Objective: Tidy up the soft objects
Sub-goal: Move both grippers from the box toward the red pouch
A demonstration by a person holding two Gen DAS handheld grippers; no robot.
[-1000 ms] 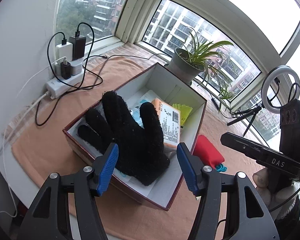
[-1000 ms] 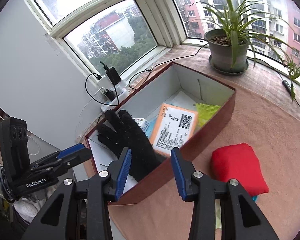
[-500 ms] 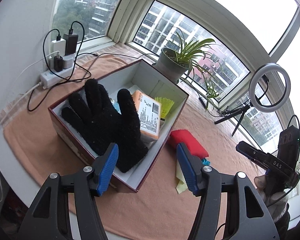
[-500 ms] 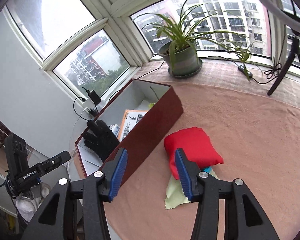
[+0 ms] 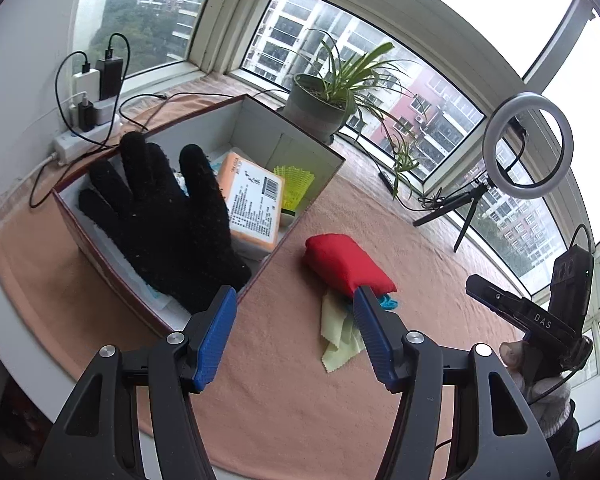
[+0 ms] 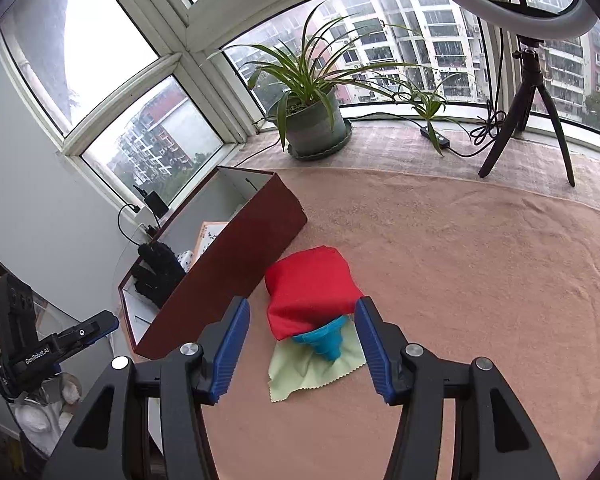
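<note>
Your right claw (image 6: 302, 336) hangs over the loose pile, jaws opening, nothing between the pads yet. The red pouch (image 6: 310, 290) sits just ahead at 12 o'clock, lined up for a pinch. Your left claw (image 5: 294, 332) stands about half open and empty, over bare mat (image 5: 284, 380), parked out of the way.

The black glove (image 5: 168, 220) lies in the box (image 5: 324, 148), cuff draped over the near rim, so that one looks sorted. Also inside: an orange pack (image 5: 252, 204) leaning on the glove and a yellow mesh thing (image 5: 294, 184) at the far corner.

Left outside on the counter: red pouch, a green cloth (image 6: 312, 368) under it, and a blue ribbed piece (image 6: 326, 340) poking out from under the pouch edge at 6 o'clock. They overlap, so grabbing the pouch low may drag the other two along.

The box wall stands close at the pouch's 9 o'clock; you likely need to lift over it. Potted plant (image 6: 314, 120) at 12, tripod (image 6: 528, 112) at 2, both well apart. Power strip (image 5: 84, 128) and cables sit behind the box.
</note>
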